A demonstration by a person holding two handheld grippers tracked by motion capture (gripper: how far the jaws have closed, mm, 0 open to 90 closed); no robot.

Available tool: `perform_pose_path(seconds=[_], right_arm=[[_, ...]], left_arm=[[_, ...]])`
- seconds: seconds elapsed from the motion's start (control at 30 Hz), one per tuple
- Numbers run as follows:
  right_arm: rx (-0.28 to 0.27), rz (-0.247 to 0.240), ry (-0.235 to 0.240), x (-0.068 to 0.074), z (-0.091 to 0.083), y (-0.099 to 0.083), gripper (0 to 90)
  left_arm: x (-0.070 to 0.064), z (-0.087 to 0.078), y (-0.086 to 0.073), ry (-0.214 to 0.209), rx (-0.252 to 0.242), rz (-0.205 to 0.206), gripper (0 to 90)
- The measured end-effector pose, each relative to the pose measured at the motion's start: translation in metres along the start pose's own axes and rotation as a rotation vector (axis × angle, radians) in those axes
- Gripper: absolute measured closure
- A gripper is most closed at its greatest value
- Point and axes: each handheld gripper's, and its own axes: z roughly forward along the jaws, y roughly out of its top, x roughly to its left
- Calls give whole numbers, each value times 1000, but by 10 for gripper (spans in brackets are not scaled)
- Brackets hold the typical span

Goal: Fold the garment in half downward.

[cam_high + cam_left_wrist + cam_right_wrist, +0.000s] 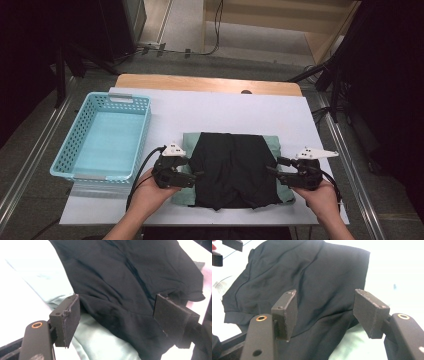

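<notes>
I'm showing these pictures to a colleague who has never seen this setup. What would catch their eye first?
Most likely the black garment, folded on a pale green cloth at the near middle of the white table. Next, the two open tongs flanking it, the left tongs at its left edge and the right tongs at its right. The light blue basket at the table's left also stands out.

My jaws were black. The folded garment [232, 170] was black too, lying on pale green cloth [272, 142]; the perforated basket [102, 137] was turquoise.
</notes>
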Motion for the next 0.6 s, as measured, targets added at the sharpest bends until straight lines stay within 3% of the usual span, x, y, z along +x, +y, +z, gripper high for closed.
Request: perform_pose_path(seconds=[0.27, 0.4, 0.47, 0.6], right_arm=[[-6, 19, -25, -8, 4, 5, 345], [-5, 28, -34, -12, 6, 6, 344], [-3, 34, -42, -14, 7, 7, 344], [-7, 34, -50, -18, 10, 9, 344]], left_arm=[[9, 5, 7, 23, -11, -14, 236], [13, 6, 11, -16, -29, -78, 239], [12, 7, 12, 7, -20, -56, 251], [14, 9, 14, 28, -16, -49, 251]])
